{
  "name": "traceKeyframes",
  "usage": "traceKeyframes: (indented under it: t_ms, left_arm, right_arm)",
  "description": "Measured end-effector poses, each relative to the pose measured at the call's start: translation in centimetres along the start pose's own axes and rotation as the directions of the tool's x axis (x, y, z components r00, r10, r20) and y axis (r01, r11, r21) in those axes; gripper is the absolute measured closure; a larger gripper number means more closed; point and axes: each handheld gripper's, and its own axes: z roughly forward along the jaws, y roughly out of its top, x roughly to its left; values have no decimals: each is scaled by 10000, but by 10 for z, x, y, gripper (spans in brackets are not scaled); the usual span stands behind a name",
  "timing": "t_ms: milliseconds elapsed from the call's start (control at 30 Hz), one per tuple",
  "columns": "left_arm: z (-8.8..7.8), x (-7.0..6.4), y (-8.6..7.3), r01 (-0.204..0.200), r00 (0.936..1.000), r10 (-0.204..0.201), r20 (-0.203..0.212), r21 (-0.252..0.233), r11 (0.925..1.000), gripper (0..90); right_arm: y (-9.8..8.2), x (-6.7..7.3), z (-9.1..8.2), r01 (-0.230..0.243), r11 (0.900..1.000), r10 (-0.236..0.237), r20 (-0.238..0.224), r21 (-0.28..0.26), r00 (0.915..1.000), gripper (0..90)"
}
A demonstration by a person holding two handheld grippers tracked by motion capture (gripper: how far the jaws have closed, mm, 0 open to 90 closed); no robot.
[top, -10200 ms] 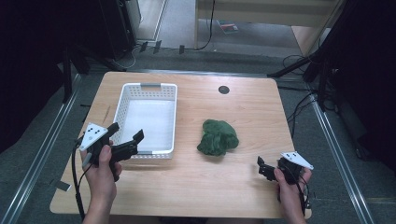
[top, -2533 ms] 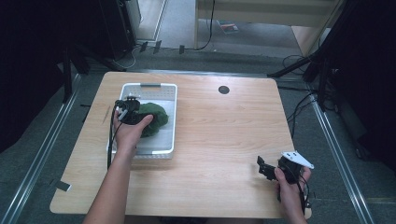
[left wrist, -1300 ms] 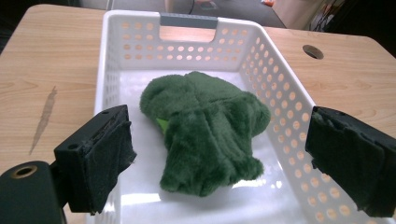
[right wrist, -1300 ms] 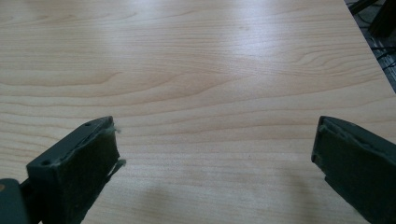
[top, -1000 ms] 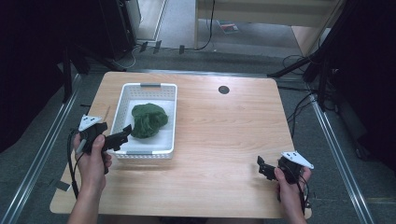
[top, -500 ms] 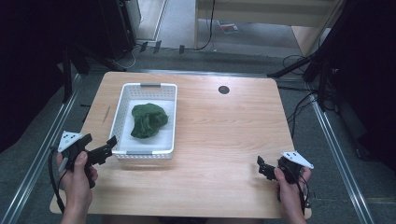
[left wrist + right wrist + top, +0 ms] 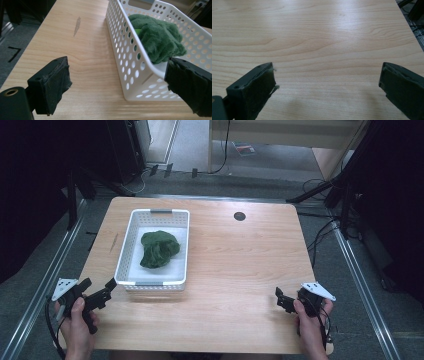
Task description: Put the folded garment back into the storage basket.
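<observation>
High view, green cloth (image 7: 159,249) in basket (image 7: 129,246)

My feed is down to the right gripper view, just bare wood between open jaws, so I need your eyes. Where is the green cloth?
Observer: The green cloth lies crumpled inside the white basket on the table's left half.
Operator: Is the left gripper holding anything?
Observer: No. The left gripper is open and empty, near the basket's front left corner.
Operator: Is it touching the basket?
Observer: In the left gripper view one jaw overlaps the basket's near corner, but I cannot tell whether they touch.
Operator: And my right gripper?
Observer: The right gripper is at the table's front right, far from the basket.
</observation>
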Motion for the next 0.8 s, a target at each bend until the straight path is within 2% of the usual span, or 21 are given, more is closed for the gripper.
traceKeyframes:
  t_ms: [67, 167, 267, 533, 667, 733, 800]
  left_arm:
    - [1, 6, -5, -66, 9996, 64, -267, -74, 10000, 72]
    - [-3, 14, -10, 213, 9998, -212, 18, -361, 9991, 72]
    - [-5, 18, -13, -56, 10000, 56, 4, -440, 9990, 72]
    - [-2, 31, -22, -363, 9984, 355, -436, -195, 9991, 72]
    - [-2, 35, -24, -184, 9993, 177, -320, -213, 9996, 72]
    - [-2, 36, -25, -215, 9991, 208, -362, -204, 9996, 73]
    - [-2, 35, -26, -198, 9996, 193, -224, -179, 9996, 73]
  right_arm:
    - [0, 0, 0, 1, 10000, -1, 5, 4, 10000, 8]
    - [0, 0, 0, -3, 10000, 3, -10, -8, 10000, 8]
    - [0, 0, 0, 9, 10000, -9, -9, 2, 10000, 8]
    - [0, 0, 0, -27, 10000, 27, -29, 4, 10000, 8]
    - [0, 0, 0, -20, 10000, 20, -24, 7, 10000, 8]
    - [0, 0, 0, -27, 10000, 27, -18, 6, 10000, 8]
    - [0, 0, 0, -25, 10000, 25, -23, 4, 10000, 8]
